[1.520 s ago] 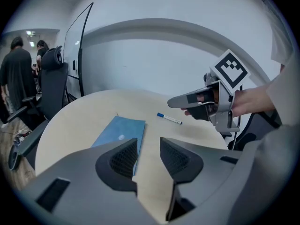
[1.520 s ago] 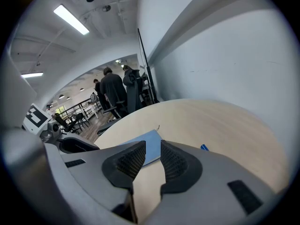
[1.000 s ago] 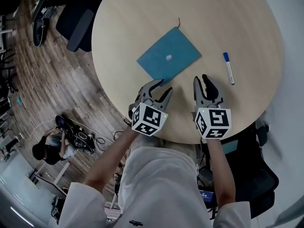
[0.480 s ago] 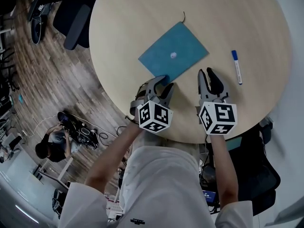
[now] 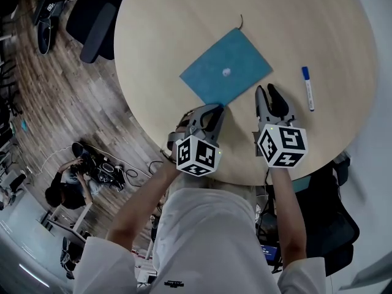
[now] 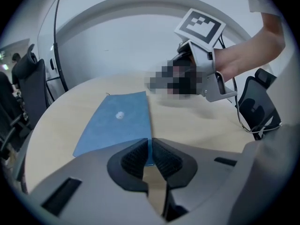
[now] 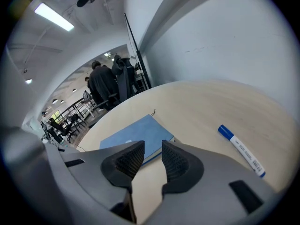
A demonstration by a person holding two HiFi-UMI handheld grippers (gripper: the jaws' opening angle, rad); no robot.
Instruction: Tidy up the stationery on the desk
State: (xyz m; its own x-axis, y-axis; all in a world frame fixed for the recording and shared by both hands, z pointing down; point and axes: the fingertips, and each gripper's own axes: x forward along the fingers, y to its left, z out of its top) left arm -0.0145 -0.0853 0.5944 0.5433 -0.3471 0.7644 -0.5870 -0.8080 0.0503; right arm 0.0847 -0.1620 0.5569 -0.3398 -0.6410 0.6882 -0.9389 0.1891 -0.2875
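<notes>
A blue notebook (image 5: 226,72) lies flat near the middle of the round wooden table (image 5: 165,29), with a thin ribbon sticking out at its far corner. My left gripper (image 5: 212,111) is shut on the notebook's near corner; in the left gripper view the blue edge (image 6: 117,121) runs right into the closed pads (image 6: 136,157). A white marker with a blue cap (image 5: 307,88) lies to the right of the notebook. My right gripper (image 5: 270,95) hovers between notebook and marker, slightly open and holding nothing. The right gripper view shows the notebook (image 7: 136,137) ahead-left and the marker (image 7: 241,150) to the right.
The table's near edge is just under both grippers. A dark office chair (image 5: 92,23) stands at the table's far left, another (image 5: 334,225) at the near right. A person (image 5: 64,188) crouches on the wooden floor to the left with cables.
My left gripper has reached forward to the notebook's near corner and closed on it. The right gripper has barely moved.
</notes>
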